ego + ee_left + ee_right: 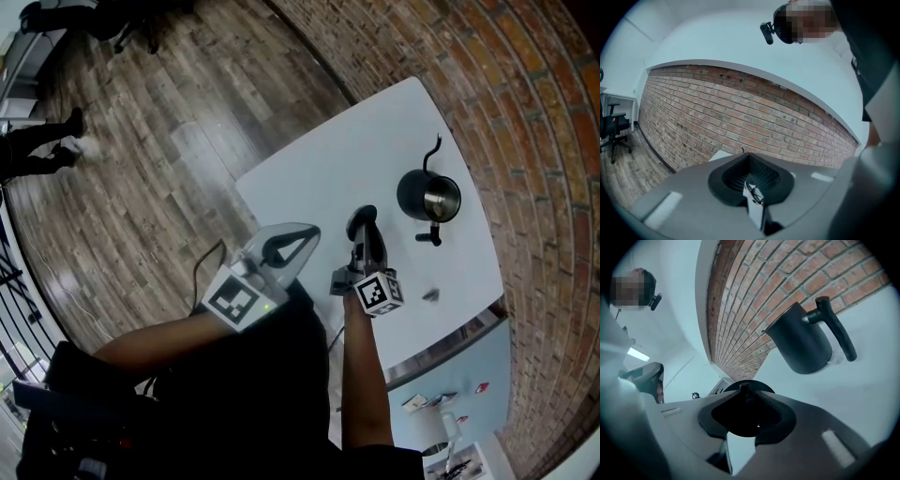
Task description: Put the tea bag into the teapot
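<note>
Held black lid [742, 387] in right tongs [363, 225], left of open teapot [429, 197] (left tongs [305, 234] clenched, further left).

Brick wall [534, 103], wood plank floor [187, 150] and a white table [347, 159].
In the head view the red brick runs from 12 to 4 o'clock and the grey-brown planks fill 9 to 12 o'clock. The round-cornered table stands against the brick at about 2 o'clock. In the left gripper view a black office chair [613, 129] sits by a white desk [621, 99] at 9 o'clock, and the ceiling [717, 42] above the brick is plain white.
</note>
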Tool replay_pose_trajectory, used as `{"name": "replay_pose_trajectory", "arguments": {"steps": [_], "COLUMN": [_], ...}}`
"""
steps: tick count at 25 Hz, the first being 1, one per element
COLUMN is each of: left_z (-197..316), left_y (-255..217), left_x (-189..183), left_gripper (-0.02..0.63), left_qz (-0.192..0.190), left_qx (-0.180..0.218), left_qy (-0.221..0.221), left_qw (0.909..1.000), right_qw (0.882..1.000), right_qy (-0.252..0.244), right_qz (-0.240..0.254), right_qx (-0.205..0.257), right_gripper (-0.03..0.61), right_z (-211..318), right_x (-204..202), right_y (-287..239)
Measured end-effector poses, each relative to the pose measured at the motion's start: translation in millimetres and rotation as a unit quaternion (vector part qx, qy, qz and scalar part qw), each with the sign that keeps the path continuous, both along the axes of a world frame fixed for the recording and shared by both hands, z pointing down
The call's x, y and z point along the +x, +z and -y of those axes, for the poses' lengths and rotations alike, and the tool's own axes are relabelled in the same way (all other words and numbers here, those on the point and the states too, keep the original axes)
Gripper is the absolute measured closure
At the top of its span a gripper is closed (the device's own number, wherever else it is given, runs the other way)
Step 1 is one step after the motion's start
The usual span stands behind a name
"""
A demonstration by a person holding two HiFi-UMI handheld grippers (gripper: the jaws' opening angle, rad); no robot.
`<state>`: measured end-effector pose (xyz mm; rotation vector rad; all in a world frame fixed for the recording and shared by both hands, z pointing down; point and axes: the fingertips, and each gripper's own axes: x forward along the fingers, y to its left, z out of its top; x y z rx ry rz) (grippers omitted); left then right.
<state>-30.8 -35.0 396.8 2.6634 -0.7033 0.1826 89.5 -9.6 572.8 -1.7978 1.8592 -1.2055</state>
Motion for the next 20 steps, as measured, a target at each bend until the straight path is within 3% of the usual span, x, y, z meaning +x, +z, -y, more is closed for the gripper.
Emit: {"name": "replay_pose_trajectory", "arguments": {"steps": [9, 20], "left_z": [8, 14], "left_y": [6, 12], "left_x": [-2, -3], "left_gripper": [0.614, 0.614], "left_qz": [0.007, 0.013], "left_qx": [-0.011, -0.016], "left_qy": [-0.001, -0.013], "left_qw": [0.9999, 0.9997], "right_qw": [0.996, 0.98], "right_qy": [-0.028, -0.024], "right_qz": [0.084, 0.198], "right_qx": [0.023, 0.014], "right_gripper": [0.485, 0.485], "right_z": [6, 3], "right_x": [-11, -11], "right_y": [6, 27]}}
